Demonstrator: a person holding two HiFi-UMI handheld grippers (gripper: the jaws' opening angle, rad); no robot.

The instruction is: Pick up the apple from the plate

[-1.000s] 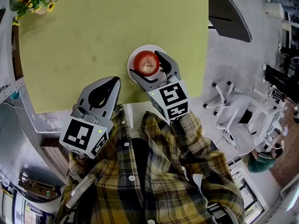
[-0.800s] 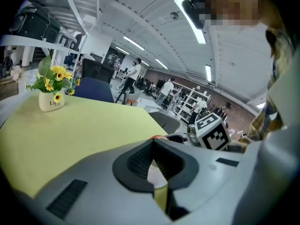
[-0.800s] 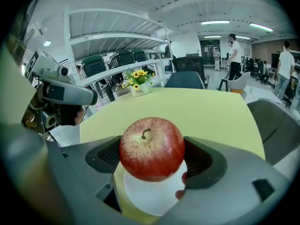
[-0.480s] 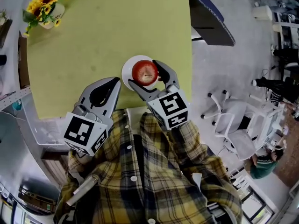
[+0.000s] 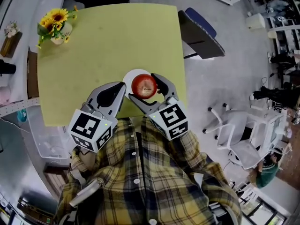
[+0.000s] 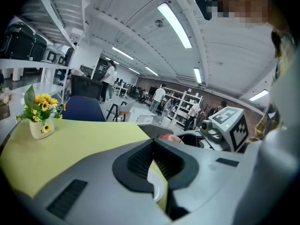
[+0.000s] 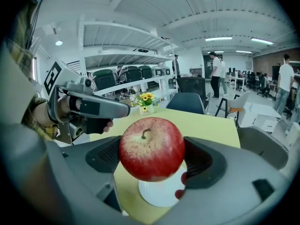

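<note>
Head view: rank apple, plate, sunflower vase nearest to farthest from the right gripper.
1. apple: clamped between the jaws.
2. white plate: just beneath the apple, slightly left.
3. sunflower vase: far left corner of the green table.

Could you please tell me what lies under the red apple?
A round white plate on the yellow-green table lies below the red apple held in the right gripper. The apple and jaws cover part of the plate.
</note>
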